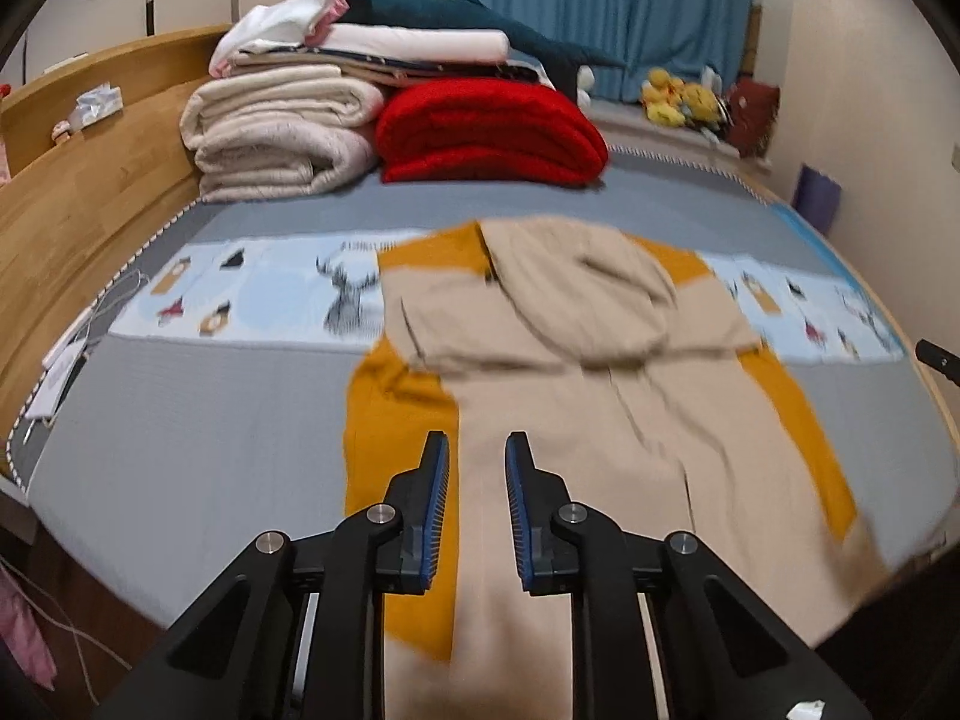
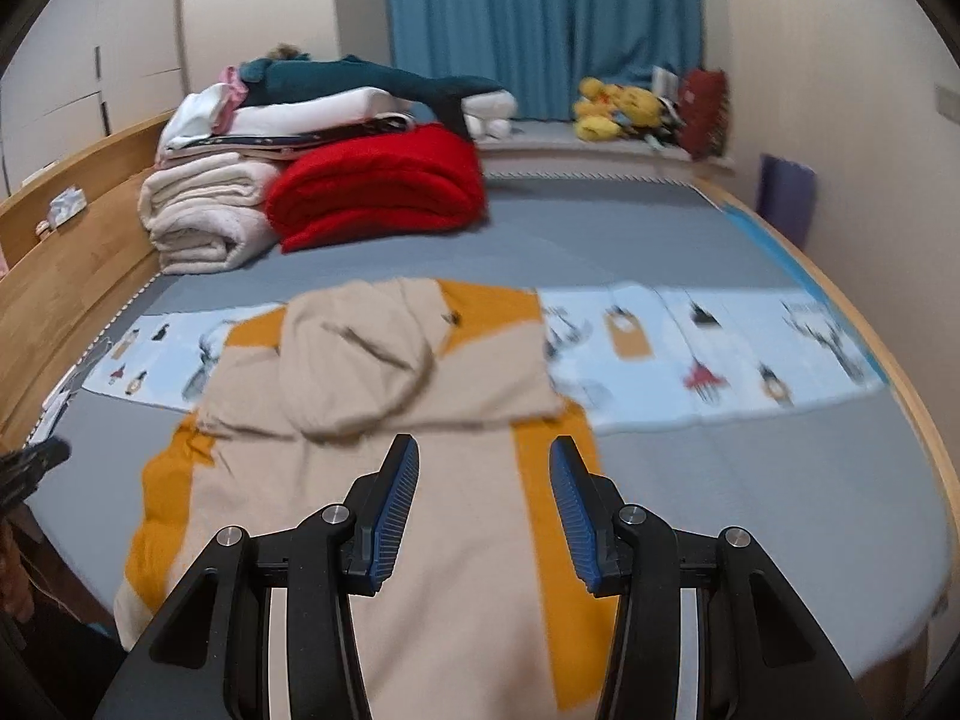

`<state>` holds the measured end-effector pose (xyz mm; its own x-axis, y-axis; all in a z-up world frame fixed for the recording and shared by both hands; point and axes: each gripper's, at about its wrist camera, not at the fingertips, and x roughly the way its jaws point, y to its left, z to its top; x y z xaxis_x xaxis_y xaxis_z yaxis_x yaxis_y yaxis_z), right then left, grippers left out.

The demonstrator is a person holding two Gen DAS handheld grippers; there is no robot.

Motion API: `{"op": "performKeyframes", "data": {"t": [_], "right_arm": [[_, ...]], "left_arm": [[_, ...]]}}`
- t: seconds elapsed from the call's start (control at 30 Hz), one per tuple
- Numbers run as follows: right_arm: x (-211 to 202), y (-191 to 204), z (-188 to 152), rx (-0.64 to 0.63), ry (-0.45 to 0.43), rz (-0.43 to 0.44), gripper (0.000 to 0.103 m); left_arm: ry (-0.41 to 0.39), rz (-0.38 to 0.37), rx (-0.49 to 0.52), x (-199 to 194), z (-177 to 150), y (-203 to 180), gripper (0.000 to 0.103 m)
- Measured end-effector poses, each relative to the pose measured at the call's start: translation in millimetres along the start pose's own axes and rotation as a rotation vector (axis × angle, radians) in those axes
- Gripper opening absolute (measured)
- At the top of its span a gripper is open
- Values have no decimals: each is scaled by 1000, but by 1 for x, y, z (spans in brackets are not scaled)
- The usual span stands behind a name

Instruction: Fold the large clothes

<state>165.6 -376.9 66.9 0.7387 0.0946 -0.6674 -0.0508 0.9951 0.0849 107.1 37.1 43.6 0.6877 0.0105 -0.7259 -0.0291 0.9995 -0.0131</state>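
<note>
while both tools hover over the bed (image 1: 180,420), the beige-and-mustard hoodie (image 1: 600,372) lies spread on its grey cover, hood folded onto the body. left tool (image 1: 477,441) narrowly parted, empty; right tool (image 2: 483,444) parted wider, empty.

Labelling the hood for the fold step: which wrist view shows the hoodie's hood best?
Left wrist view: the hood lies near centre, its whole outline visible on the hoodie. In the right wrist view the hood is also whole, but left of centre and more blurred.
</note>
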Motion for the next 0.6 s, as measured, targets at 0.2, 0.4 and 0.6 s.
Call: {"op": "performKeyframes", "data": {"t": [0.2, 0.4, 0.6], "right_arm": [[-1, -38, -50, 90, 47, -29, 47], [30, -54, -83, 124, 144, -74, 47], [39, -59, -88, 129, 171, -68, 47]], "left_arm": [[80, 3, 33, 2, -56, -4, 15], [128, 53, 157, 36, -84, -14, 15], [178, 6, 78, 52, -85, -2, 15]]}}
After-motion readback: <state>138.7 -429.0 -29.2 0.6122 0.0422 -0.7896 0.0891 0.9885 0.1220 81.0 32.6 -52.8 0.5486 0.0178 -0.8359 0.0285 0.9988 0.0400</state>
